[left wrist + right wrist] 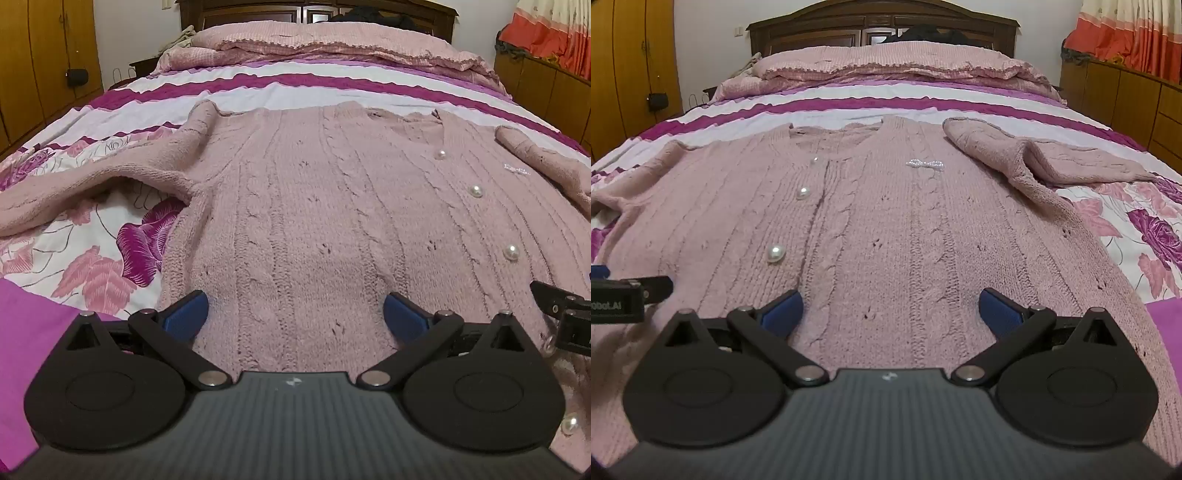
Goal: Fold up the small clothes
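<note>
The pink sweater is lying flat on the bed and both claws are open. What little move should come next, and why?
Probably close the left claw on the left sleeve and fold it over the sweater. The sweater lies flat, buttons up, both sleeves spread out onto the bedspread, and both claws are open and empty, the right claw too.

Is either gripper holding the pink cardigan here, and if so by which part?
Nothing is held. The left gripper and right gripper both stand open over the cardigan, near its hem.

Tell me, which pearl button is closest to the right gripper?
The lowest pearl button on the cardigan, just ahead of the right gripper; the other buttons sit nearer the collar.
</note>
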